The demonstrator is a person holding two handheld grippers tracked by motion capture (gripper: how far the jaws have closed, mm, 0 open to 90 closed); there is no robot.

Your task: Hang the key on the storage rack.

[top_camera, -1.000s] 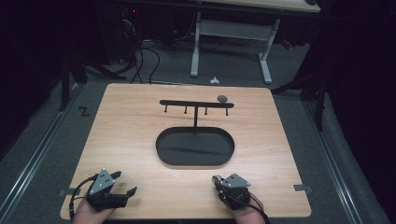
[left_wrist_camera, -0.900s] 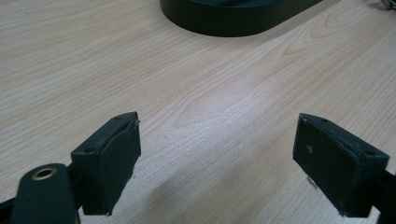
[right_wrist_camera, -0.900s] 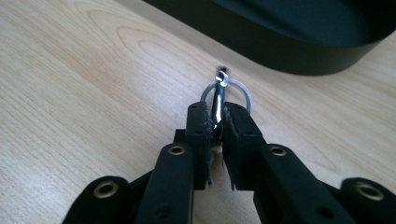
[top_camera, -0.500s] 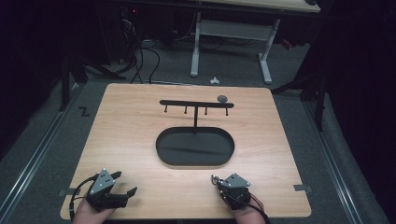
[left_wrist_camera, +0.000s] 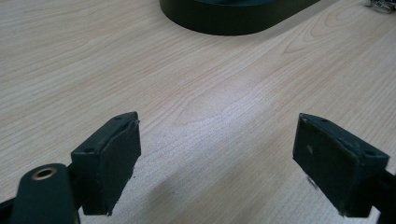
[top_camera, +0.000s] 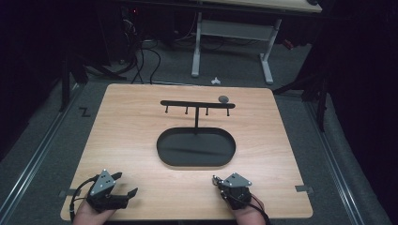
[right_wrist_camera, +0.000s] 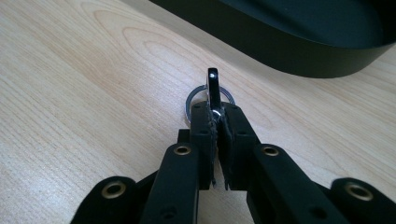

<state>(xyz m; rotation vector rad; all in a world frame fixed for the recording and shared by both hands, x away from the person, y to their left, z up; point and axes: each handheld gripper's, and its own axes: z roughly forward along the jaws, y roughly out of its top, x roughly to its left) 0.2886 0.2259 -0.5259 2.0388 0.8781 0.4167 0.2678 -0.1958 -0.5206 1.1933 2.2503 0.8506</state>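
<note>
Left gripper [top_camera: 123,186]: near the front left corner of the table [top_camera: 131,122], on the near left of the tray [top_camera: 164,152]. Its jaws stand wide apart with bare wood between them; it holds nothing. In the left gripper view [left_wrist_camera: 215,158] the tray wall [left_wrist_camera: 233,21] lies ahead and slightly to the right.

Tray: a black oval dish at the table's middle, long axis running left to right. A post rises from its far edge and carries a hook bar [top_camera: 197,104], parallel to the tray's long axis, with four short pegs hanging under it. A small grey object [top_camera: 224,99] sits behind the bar's right end; its kind cannot be told.

Right gripper [top_camera: 217,180]: on the near right of the tray, closer to it than the left one. Jaws are closed on a key ring [right_wrist_camera: 209,99], which carries a dark flat tag standing on edge. The tag's long axis points from the jaws towards the tray wall [right_wrist_camera: 299,58].

Judgement: the ring probably goes onto a peg, so the move runs forward over the tray to the bar. The right hand is the nearer.
</note>
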